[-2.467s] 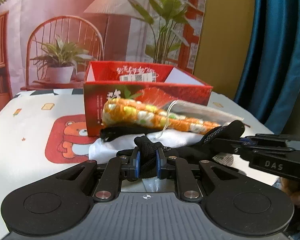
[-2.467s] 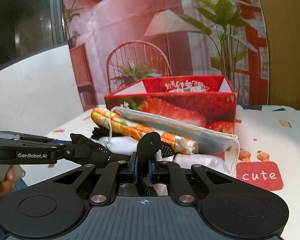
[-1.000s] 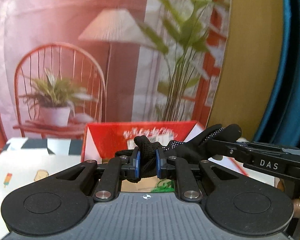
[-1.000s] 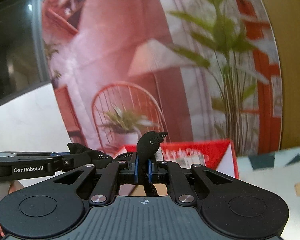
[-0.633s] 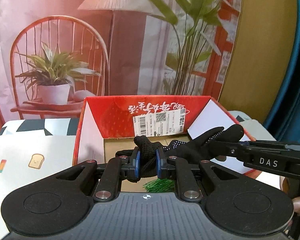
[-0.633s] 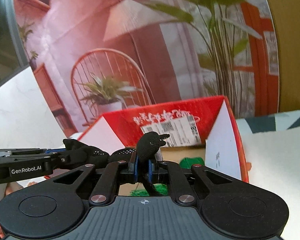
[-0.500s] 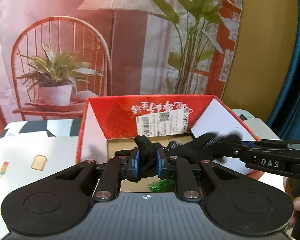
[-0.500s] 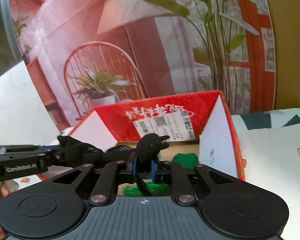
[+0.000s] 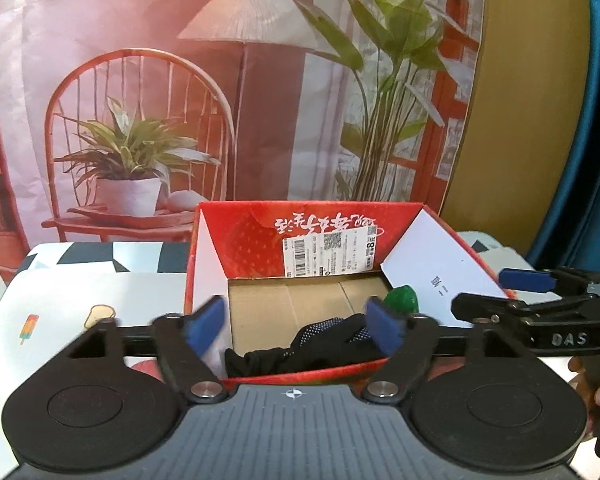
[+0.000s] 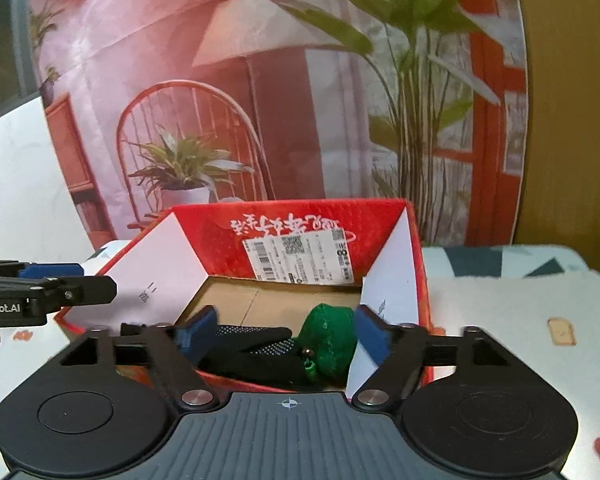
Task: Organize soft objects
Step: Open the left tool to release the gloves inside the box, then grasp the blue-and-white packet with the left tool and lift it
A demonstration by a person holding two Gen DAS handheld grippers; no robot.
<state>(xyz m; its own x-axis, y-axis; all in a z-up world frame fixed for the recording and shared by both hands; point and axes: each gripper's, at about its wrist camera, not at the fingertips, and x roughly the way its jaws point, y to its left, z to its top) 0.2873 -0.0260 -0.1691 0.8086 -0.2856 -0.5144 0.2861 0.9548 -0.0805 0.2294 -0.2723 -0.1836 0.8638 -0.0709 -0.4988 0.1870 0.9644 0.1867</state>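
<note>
Since earlier: the glove (image 9: 308, 346), pinched then, has dropped into the red box (image 9: 204, 264).
Jaws: left gripper (image 9: 296, 326) and right gripper (image 10: 284, 330) opening, nothing between.
Glove: lies crosswise by the box's near edge, below both.

Behind my work area I see a printed backdrop (image 9: 140, 40) showing a rattan chair (image 9: 140, 128), a potted plant (image 9: 128, 172), a floor lamp (image 9: 256, 24) and tall green leaves (image 9: 384, 60). To the right hangs a teal curtain (image 9: 596, 140). The tablecloth (image 9: 68, 300) carries small toast and ice-lolly pictures.
</note>
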